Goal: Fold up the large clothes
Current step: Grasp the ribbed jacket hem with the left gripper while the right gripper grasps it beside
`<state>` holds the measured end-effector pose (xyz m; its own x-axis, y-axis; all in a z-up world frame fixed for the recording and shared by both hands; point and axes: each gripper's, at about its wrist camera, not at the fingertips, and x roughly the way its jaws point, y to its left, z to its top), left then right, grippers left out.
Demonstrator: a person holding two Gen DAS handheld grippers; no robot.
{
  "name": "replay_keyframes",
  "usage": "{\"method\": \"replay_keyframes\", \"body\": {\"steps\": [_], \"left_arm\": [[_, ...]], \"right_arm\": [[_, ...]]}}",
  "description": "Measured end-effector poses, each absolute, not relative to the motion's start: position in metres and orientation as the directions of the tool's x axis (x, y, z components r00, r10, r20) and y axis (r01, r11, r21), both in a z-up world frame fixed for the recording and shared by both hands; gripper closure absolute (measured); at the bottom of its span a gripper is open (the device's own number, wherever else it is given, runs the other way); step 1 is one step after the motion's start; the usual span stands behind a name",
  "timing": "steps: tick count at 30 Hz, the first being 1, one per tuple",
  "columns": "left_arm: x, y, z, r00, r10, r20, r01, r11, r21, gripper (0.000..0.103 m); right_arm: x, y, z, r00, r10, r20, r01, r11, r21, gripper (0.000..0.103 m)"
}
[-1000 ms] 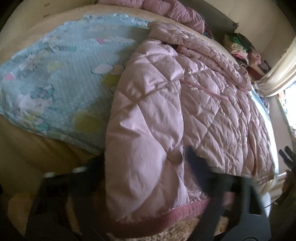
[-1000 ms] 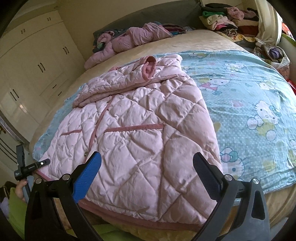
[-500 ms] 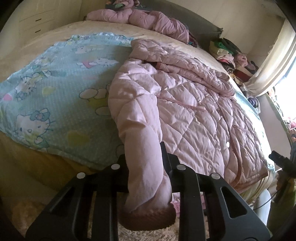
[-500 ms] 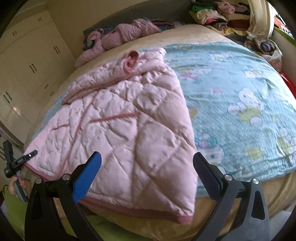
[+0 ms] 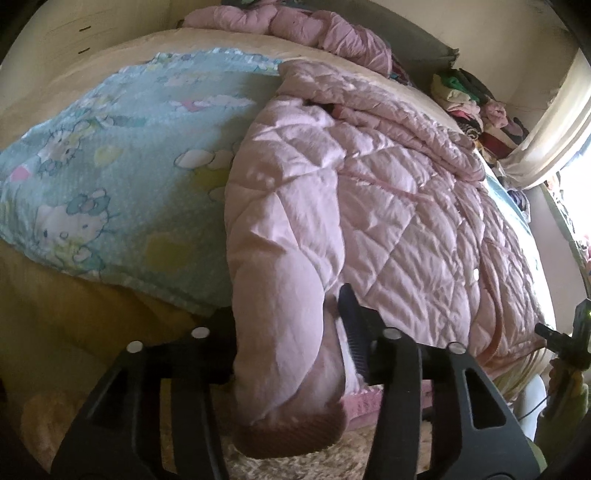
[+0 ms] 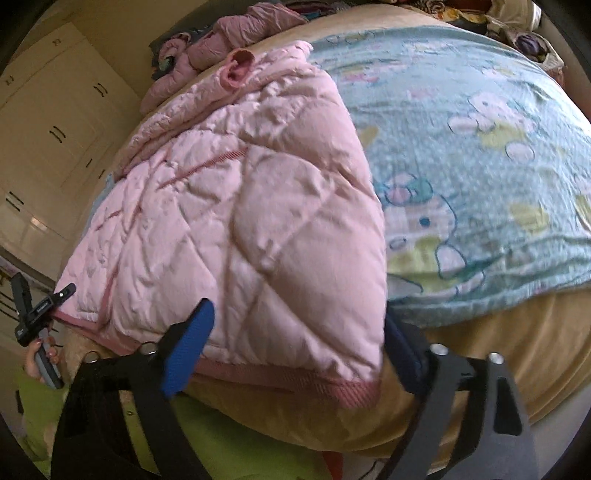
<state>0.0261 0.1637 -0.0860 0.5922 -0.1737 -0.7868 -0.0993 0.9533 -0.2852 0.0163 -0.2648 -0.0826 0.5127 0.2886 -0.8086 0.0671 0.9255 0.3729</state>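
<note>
Slippage worries us: left gripper (image 5: pixel 291 332) jaws, opening, still bracket the pink jacket (image 5: pixel 369 206) sleeve. Right gripper (image 6: pixel 295 350) jaws, closing over the hem corner, haven't clamped, so bulky quilting may escape.

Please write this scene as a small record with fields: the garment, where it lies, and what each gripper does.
garment: pink quilted jacket
surface: bed with blue cartoon blanket
left gripper: jaws opening, the jacket's sleeve between them
right gripper: jaws closing around the jacket's hem corner, pads not yet pressing
background: another pink garment near the headboard
</note>
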Motion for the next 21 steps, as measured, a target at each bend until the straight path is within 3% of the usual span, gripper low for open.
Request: {"method": "replay_keyframes", "body": {"steps": [4, 7, 10, 12, 17, 21], "left_arm": [[0.027, 0.164, -0.095, 0.572, -0.163, -0.804, -0.116, 0.954, -0.276, 0.052], [0.026, 0.164, -0.097, 0.566, -0.159, -0.809, -0.118, 0.955, -0.271, 0.052], [0.026, 0.161, -0.097, 0.563, -0.161, -0.811, -0.112, 0.957, -0.267, 0.060], [0.026, 0.156, -0.097, 0.563, -0.139, -0.814, -0.108, 0.965, -0.240, 0.063], [0.024, 0.150, -0.090, 0.586, -0.135, -0.799, -0.093, 0.968, -0.231, 0.080], [0.020, 0.145, -0.072, 0.640, -0.111, -0.760, -0.090, 0.972, -0.218, 0.087]], "right_arm": [[0.013, -0.266, -0.088, 0.520, 0.309, -0.796, 0.057, 0.918, 0.393, 0.038], [0.009, -0.262, -0.081, 0.537, 0.309, -0.785, 0.015, 0.927, 0.376, 0.052], [0.005, -0.263, -0.074, 0.560, 0.312, -0.768, 0.001, 0.926, 0.377, 0.072], [0.003, -0.263, -0.067, 0.585, 0.325, -0.743, -0.015, 0.920, 0.391, 0.077], [0.003, -0.268, -0.052, 0.642, 0.375, -0.669, -0.058, 0.894, 0.445, 0.081], [0.007, -0.276, -0.040, 0.671, 0.428, -0.606, -0.092, 0.859, 0.504, 0.082]]}}
